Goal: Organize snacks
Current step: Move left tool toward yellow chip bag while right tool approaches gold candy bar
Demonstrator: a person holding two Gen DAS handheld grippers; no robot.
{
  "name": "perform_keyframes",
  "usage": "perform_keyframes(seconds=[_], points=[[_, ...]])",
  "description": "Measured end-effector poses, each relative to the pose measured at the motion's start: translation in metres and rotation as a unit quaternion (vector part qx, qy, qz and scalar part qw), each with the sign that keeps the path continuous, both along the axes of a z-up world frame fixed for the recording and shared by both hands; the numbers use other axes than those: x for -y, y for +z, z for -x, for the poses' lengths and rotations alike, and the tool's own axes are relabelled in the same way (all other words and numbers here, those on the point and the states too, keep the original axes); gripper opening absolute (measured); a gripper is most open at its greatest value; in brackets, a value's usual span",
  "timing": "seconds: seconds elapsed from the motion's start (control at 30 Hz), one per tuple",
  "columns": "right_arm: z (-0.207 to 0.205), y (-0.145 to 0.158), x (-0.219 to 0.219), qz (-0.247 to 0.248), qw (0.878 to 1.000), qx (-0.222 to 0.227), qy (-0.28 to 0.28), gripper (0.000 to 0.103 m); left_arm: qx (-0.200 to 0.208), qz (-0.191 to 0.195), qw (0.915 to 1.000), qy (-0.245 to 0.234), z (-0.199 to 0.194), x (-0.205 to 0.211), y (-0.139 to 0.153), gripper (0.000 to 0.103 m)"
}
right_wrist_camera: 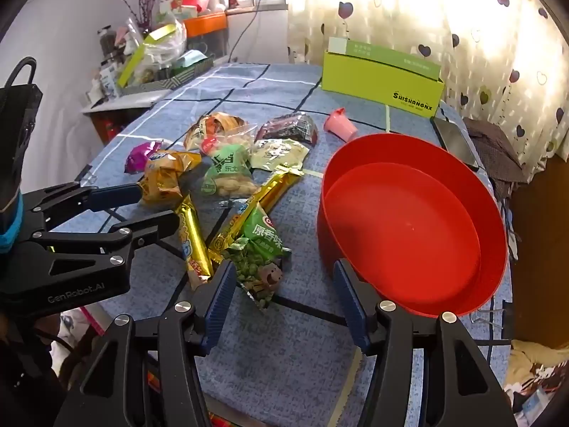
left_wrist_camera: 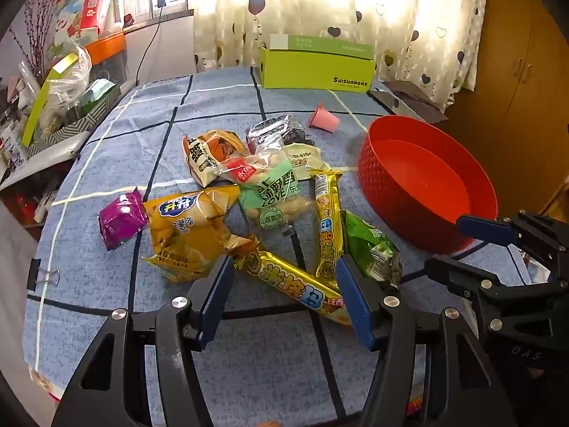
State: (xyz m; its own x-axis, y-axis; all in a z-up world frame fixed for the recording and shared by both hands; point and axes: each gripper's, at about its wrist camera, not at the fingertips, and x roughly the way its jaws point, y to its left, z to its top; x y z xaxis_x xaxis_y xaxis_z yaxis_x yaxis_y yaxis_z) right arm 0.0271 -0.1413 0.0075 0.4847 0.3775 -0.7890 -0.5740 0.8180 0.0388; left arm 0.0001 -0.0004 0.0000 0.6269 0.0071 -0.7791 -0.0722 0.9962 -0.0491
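Snacks (left_wrist_camera: 249,195) lie below both wide-open, empty hand-held grippers, left (left_wrist_camera: 284,284) and right (right_wrist_camera: 284,284).

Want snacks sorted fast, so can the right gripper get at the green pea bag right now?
Probably yes: the right gripper is open, the pea bag lies just ahead of its fingers, nothing on top.

Saw a heart-print curtain (left_wrist_camera: 355,10) across the upper frame, a lime cardboard box (left_wrist_camera: 316,67) below it at top centre, and a pink cup (left_wrist_camera: 323,118) tipped on its side lower down. Noted a cluttered side shelf (left_wrist_camera: 53,106) at far left, a binder clip (left_wrist_camera: 42,275) at lower left, wooden cabinet doors (left_wrist_camera: 522,71) at right.
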Motion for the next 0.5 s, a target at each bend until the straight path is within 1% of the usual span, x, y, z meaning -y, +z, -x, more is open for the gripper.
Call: perform_keyframes(seconds=[0.13, 0.17, 0.2, 0.27, 0.3, 0.47, 0.5], points=[[0.001, -0.003, -0.003, 0.002, 1.0, 0.003, 0.0, 0.056, 0.0, -0.002, 1.0, 0.0, 0.001, 0.003, 0.0, 0.061], [0.0, -0.004, -0.002, 0.002, 1.0, 0.004, -0.001, 0.057, -0.002, 0.0, 1.0, -0.002, 0.0, 0.002, -0.006, 0.061], [0.002, 0.001, -0.002, 0.002, 1.0, 0.004, 0.001, 0.057, -0.001, -0.003, 1.0, -0.003, 0.0, 0.004, -0.007, 0.061], [0.001, 0.001, -0.001, 0.003, 1.0, 0.005, -0.001, 0.057, 0.002, -0.011, 0.9999, -0.003, 0.001, 0.008, -0.008, 0.061], [0.001, 0.0, -0.002, 0.003, 1.0, 0.006, 0.001, 0.057, 0.003, -0.003, 1.0, -0.004, 0.002, 0.0, -0.007, 0.061], [0.002, -0.002, -0.002, 0.004, 1.0, 0.007, -0.001, 0.057, 0.001, -0.007, 1.0, -0.006, 0.006, 0.002, -0.012, 0.061], [0.002, -0.003, -0.002, 0.005, 1.0, 0.007, -0.002, 0.057, -0.004, -0.002, 1.0, -0.004, 0.001, -0.001, -0.005, 0.061]])
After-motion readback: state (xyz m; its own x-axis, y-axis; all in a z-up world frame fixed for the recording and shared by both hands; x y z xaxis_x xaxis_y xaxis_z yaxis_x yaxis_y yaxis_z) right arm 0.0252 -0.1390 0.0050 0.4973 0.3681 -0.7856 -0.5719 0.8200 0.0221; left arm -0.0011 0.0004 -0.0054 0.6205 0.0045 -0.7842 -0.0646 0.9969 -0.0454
